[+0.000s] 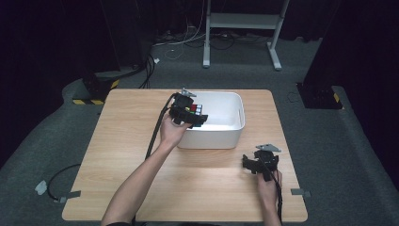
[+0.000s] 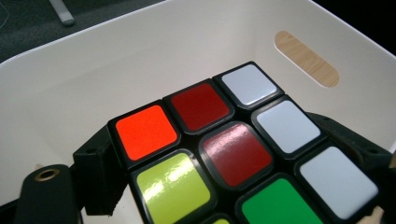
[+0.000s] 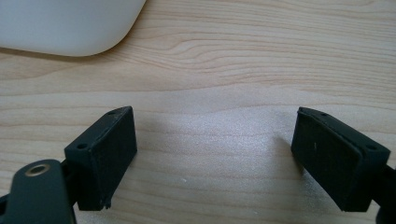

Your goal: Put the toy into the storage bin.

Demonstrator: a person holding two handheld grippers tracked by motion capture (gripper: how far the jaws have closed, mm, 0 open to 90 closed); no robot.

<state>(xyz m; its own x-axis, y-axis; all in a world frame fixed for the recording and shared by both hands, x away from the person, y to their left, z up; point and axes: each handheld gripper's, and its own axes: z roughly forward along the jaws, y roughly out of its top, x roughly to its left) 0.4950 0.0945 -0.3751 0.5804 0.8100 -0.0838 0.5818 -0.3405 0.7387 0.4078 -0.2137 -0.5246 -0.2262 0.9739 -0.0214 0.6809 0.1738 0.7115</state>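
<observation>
Left tongs (image 1: 188, 114) grip the cube (image 2: 233, 154) over the bin (image 1: 226, 136)

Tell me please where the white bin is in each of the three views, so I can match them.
High view: white bin at the table's middle, far half, under the left gripper holding the puzzle cube.
Left gripper view: its inner walls surround the cube.
Right gripper view: one rounded corner, top left.
Shared landmark: the wooden table.
</observation>
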